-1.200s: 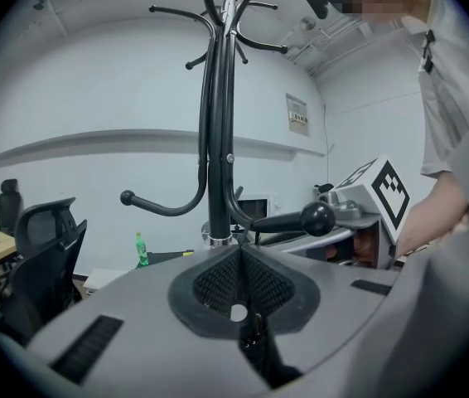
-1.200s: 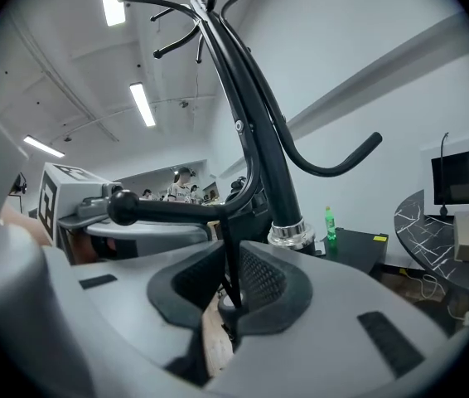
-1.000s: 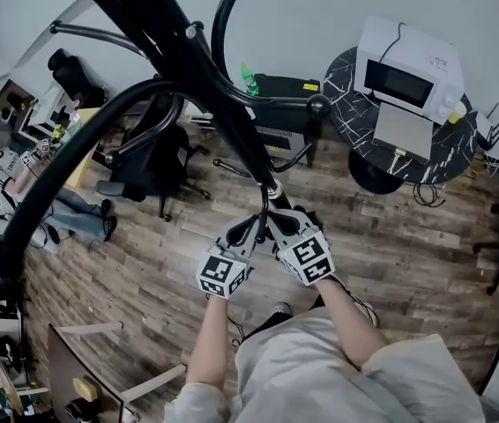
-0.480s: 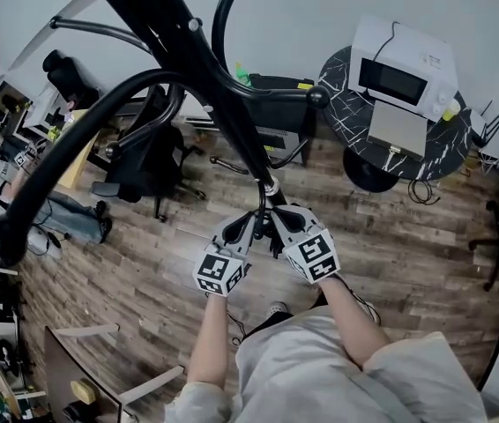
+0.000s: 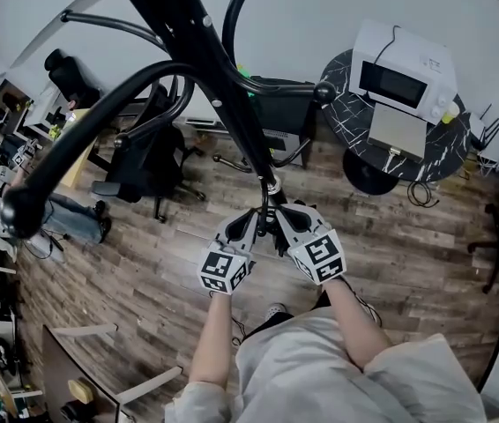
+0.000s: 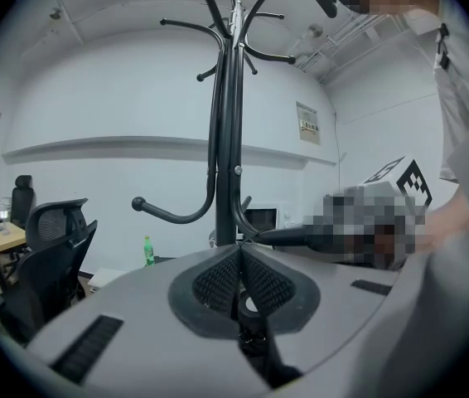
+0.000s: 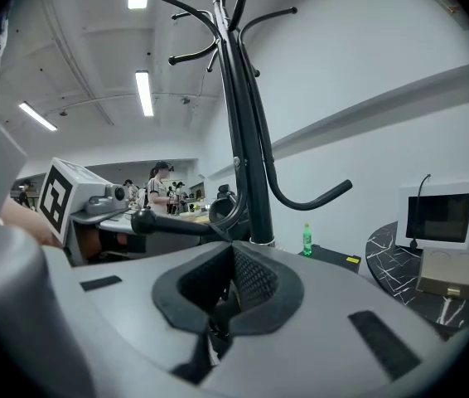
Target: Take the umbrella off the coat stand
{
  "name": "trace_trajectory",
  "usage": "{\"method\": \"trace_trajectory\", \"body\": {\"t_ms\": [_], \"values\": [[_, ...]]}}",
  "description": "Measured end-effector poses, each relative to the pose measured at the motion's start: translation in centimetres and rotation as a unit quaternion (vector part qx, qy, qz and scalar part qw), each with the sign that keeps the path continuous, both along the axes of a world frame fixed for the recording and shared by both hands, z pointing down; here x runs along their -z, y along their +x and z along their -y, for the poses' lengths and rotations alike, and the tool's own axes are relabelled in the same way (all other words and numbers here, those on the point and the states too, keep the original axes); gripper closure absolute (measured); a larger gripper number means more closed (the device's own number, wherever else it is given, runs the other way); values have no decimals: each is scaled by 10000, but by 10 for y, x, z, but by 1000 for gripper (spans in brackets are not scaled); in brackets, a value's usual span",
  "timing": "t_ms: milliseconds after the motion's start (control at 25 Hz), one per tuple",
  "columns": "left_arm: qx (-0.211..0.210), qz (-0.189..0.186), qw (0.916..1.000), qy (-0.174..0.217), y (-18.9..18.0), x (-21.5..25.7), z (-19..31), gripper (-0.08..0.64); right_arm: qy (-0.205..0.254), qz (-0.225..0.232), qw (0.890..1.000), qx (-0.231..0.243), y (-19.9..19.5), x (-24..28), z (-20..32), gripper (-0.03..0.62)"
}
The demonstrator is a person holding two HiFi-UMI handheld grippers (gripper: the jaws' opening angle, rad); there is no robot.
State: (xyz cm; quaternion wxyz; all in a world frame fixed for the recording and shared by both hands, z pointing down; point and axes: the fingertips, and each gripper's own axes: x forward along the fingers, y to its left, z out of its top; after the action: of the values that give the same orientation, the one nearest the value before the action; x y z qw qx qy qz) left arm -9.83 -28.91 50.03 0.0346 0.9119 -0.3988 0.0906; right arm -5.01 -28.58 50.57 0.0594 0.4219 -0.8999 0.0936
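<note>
Umbrella (image 5: 272,229), in the head view a short dark item, hangs against the pole of the coat stand (image 5: 223,86) just below its silver collar (image 5: 272,186), with the left gripper (image 5: 254,225) and right gripper (image 5: 285,225) meeting on it from either side above the wooden floor (image 5: 408,254). Left gripper view: pads clenched, a dark cylindrical part with a pale end pinched low between them, stand upright just beyond. Right gripper view: jaws likewise clamped on a dark part, pole just behind.
</note>
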Motion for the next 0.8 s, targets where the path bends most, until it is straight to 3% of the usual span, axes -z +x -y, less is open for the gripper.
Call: {"method": "trace_trajectory", "body": {"t_ms": [800], "values": [[171,89,9997,181,-9,16,-8,537,217,-13,9995,217,-11,22,-14,586]]}}
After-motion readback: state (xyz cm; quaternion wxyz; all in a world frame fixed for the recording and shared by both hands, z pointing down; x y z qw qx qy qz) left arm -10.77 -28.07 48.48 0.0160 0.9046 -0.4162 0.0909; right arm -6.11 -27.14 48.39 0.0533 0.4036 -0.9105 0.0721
